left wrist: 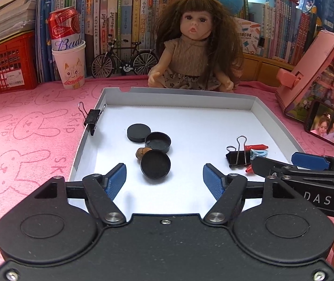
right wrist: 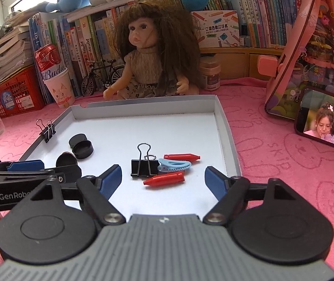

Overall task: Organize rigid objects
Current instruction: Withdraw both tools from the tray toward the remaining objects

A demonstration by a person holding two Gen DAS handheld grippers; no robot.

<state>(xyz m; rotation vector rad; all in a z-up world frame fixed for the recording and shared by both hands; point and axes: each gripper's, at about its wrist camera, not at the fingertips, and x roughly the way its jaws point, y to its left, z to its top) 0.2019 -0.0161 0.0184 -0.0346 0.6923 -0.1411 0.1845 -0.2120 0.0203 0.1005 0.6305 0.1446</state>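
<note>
Two grippers over white tray, both with jaws apart, nothing held.

Left gripper [left wrist: 164, 178] above the near-left part of the tray [left wrist: 213, 97]; three black caps [left wrist: 155, 165] and a brown nut [left wrist: 142, 152] just ahead. Right gripper [right wrist: 163, 179] at the near-right part; black binder clip [right wrist: 143, 166], blue hair clip [right wrist: 174, 165], two red caps [right wrist: 164, 179] clustered there. Second binder clip [left wrist: 92, 118] clamped on the tray's left rim.

Matt white cardboard tray [left wrist: 256, 104] on pink terry cloth [left wrist: 26, 126]; black caps [left wrist: 139, 133] look like matt plastic; binder clip [right wrist: 140, 167] has glossy wire handles.
</note>
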